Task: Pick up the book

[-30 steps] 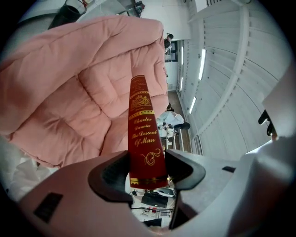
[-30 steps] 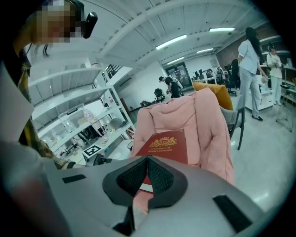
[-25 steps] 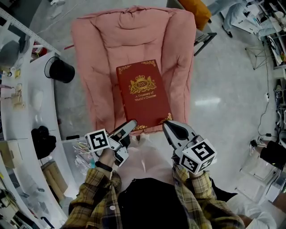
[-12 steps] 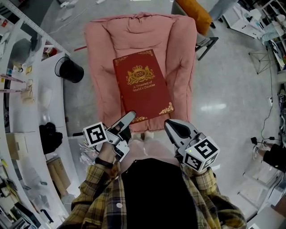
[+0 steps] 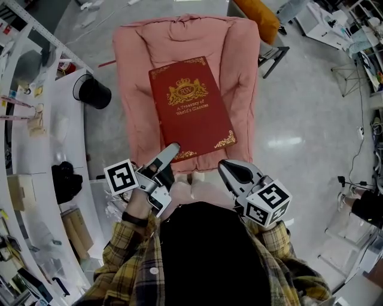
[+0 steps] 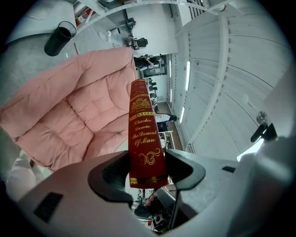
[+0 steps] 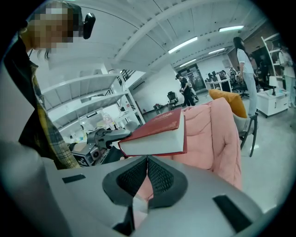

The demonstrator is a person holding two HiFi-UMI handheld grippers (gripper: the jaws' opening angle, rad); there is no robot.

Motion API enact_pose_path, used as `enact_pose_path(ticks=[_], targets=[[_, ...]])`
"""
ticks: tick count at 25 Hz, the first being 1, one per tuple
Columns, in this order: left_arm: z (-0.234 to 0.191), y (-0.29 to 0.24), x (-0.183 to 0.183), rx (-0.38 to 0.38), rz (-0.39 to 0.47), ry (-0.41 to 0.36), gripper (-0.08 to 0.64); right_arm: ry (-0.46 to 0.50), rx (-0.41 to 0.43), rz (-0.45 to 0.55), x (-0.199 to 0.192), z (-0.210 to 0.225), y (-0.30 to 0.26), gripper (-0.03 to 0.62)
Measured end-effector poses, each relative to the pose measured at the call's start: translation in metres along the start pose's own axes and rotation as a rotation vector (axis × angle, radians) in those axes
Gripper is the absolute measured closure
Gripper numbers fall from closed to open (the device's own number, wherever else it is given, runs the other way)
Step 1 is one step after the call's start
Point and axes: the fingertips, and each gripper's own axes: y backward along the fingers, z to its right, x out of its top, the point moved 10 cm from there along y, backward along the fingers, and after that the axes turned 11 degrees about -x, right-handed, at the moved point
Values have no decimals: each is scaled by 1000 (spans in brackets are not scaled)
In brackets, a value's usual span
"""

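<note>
A thick red book (image 5: 190, 110) with gold print on its cover hangs tilted above the pink padded chair (image 5: 239, 54). My left gripper (image 5: 169, 153) is shut on its near lower corner. In the left gripper view the book's spine (image 6: 143, 134) stands between the two jaws of the left gripper (image 6: 147, 166), and both press on it. My right gripper (image 5: 230, 170) hovers to the right of the book's near edge, shut and holding nothing. The right gripper view shows the right gripper (image 7: 147, 169) with its pads together just under the book's page edge (image 7: 157, 141).
A black cup (image 5: 93, 94) stands on the white curved desk (image 5: 36, 137) at the left, with a black device (image 5: 63, 182) nearer me. An orange cushion (image 5: 257, 15) lies behind the chair. People stand far off in the room (image 7: 185, 90).
The book has risen off the pink chair with the left gripper and now hangs higher and more tilted. The right gripper has shifted slightly and stays shut.
</note>
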Motion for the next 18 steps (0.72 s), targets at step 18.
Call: enact_pose_path(ticks=[18], targets=[[8,3,4,-22,8,-28,316,24,-12,16,0,0,-9,575]])
